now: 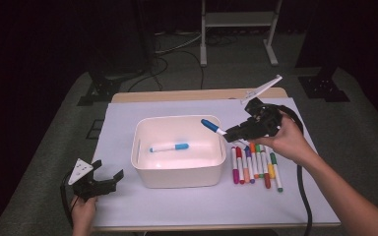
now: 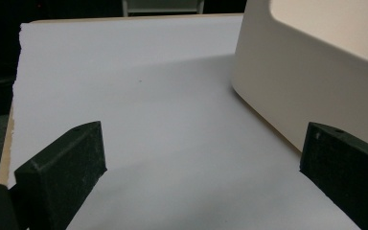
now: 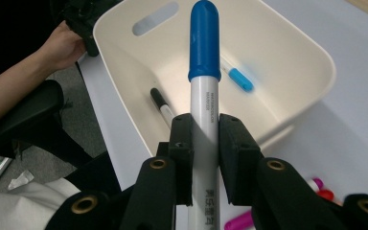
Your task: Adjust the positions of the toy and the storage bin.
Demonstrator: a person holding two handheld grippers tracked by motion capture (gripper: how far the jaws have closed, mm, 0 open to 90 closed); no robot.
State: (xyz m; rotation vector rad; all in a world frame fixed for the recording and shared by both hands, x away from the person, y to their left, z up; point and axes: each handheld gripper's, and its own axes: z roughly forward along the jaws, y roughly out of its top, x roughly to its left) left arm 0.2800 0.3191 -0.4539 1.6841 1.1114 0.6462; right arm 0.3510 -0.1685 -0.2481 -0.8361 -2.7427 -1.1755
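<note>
My right gripper (image 1: pixel 229 132) is shut on a white marker with a dark blue cap (image 1: pixel 212 127), held in the air over the right rim of the white bin (image 1: pixel 142 169). In the right gripper view the jaws (image 3: pixel 205 139) clamp the marker's barrel (image 3: pixel 204 72), and its cap points over the bin (image 3: pixel 311 57). Inside the bin lie a light-blue-capped marker (image 1: pixel 170 147) and a black-capped one (image 3: pixel 160 103). My left gripper (image 1: pixel 109 178) rests open at the table's front left, left of the bin, with nothing between its jaws (image 2: pixel 201 143).
Several coloured markers (image 1: pixel 256 164) lie side by side on the white sheet just right of the bin. The bin's wall (image 2: pixel 292 86) stands close on the right in the left gripper view. A black cable (image 1: pixel 302 196) trails from the right gripper past the table's front right.
</note>
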